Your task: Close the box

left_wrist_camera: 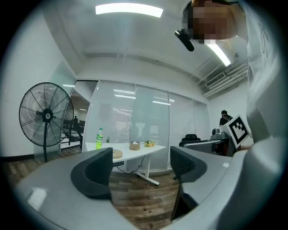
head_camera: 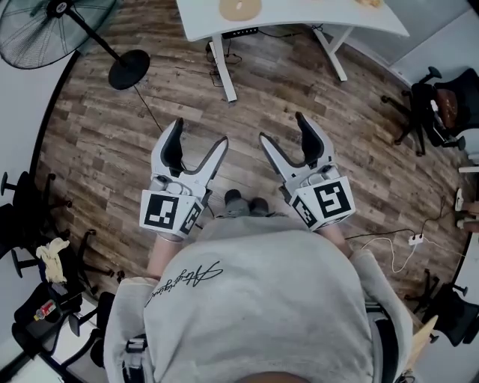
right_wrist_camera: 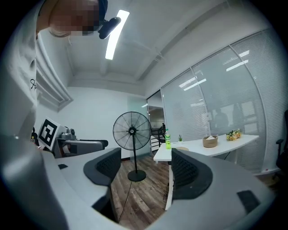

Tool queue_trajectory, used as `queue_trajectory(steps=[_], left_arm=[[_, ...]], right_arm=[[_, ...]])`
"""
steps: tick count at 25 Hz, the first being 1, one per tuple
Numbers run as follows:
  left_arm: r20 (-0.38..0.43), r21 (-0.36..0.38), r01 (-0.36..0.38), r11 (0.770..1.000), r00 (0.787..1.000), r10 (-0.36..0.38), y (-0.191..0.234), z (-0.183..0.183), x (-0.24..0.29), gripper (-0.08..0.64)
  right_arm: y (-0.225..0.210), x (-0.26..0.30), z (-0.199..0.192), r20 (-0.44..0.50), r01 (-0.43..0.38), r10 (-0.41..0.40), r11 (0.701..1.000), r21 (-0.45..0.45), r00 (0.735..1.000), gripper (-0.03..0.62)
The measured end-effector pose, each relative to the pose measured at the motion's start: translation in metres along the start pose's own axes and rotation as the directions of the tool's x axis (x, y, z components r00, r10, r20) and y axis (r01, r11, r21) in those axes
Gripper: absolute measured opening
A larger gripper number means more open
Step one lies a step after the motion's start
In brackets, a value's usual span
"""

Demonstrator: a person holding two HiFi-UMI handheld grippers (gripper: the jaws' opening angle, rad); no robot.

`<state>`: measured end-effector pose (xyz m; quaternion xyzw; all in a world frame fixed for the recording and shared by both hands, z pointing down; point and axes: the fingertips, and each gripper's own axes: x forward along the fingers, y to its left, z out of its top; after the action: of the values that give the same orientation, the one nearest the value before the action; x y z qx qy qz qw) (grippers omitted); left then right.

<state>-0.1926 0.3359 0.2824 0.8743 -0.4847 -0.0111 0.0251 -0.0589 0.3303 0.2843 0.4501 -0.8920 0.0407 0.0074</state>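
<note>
Over the wood floor (head_camera: pixel 112 149), close before the person's grey shirt (head_camera: pixel 262 299), the left tool (head_camera: pixel 200 133) and the right tool (head_camera: pixel 282 127) are held side by side, apart from each other, tips pointing toward the white bench (head_camera: pixel 299 19). Each is released: its jaws stand apart with only floor and room seen between them, gripping nothing. A standing fan (head_camera: pixel 45 30) is off by the bench's left end. Where the box is, no view tells.
</note>
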Motion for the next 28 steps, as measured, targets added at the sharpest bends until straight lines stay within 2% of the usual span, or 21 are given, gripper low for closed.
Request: queue_trajectory(steps=[3,6,17,22,28], left_arm=[[0.012,0.015,-0.017,1.000,1.000,0.017,0.006,0.002,0.000,0.418],[0.007,0.021,-0.030,0.999,1.000,0.030,0.013,0.001,0.002,0.446],[-0.008,0.012,-0.040,0.999,0.999,0.040,0.035,-0.003,0.004,0.456],[-0.011,0.007,-0.032,0.999,0.999,0.032,0.051,-0.005,0.003,0.456],[-0.016,0.005,0.011,1.000,1.000,-0.011,0.067,-0.008,0.001,0.455]], right_arm=[[-0.003,0.003,0.000,0.008,0.026,-0.027,1.000,0.015,1.000,0.403],[-0.004,0.006,-0.001,0.013,0.040,-0.040,0.999,0.019,0.999,0.445],[0.001,0.023,0.001,0.031,0.049,-0.049,0.999,0.015,0.998,0.456],[0.003,0.033,0.003,0.055,0.052,-0.056,0.996,0.075,0.997,0.449],[0.005,0.038,-0.004,0.060,0.102,-0.107,0.991,0.091,0.992,0.444]])
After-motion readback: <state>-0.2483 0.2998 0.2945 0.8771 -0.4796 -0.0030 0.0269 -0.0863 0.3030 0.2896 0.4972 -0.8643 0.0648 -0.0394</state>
